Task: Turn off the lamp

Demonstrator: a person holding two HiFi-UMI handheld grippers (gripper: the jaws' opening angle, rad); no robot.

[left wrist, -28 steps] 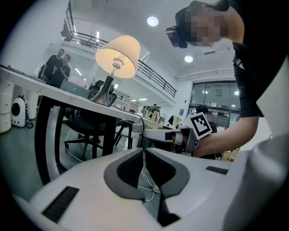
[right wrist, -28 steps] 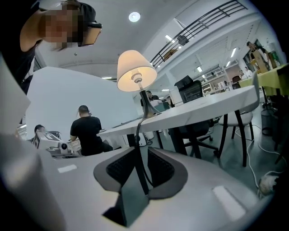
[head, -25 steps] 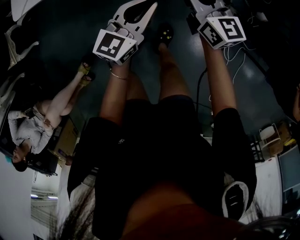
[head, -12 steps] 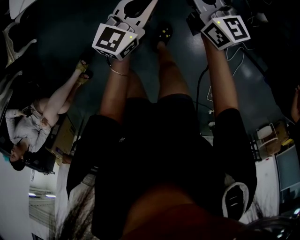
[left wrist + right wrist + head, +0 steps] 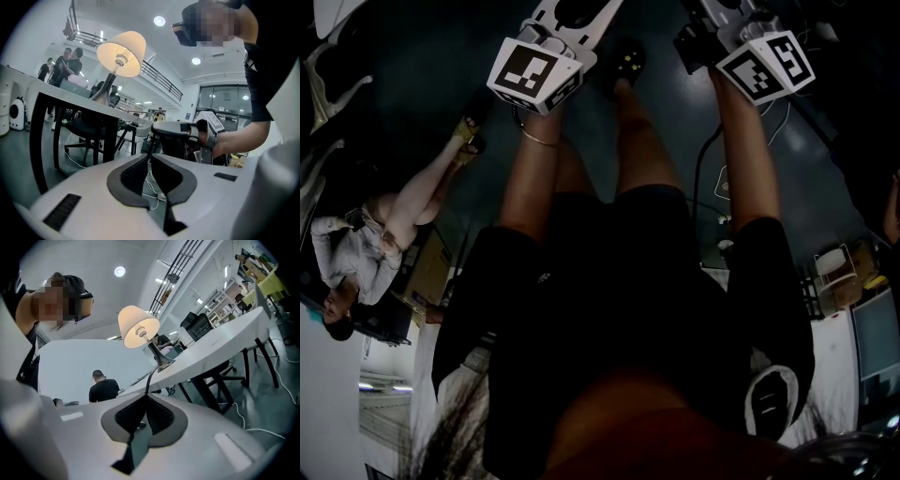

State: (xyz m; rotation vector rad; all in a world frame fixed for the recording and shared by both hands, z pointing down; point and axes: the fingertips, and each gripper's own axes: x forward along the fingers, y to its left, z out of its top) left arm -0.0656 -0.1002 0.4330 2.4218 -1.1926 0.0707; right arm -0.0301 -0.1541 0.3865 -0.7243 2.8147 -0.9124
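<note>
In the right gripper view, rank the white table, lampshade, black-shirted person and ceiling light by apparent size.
1. White table
2. Lampshade
3. Black-shirted person, slightly smaller, though standing farther back
4. Ceiling light

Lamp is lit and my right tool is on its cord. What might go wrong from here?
1. The right tool has just been closing on the cord, which runs over the table edge up to the lamp; pulling from here may drag or tip the lamp.
2. The lamp is lit and no switch shows at the tips; the squeeze may only pinch cord.
</note>
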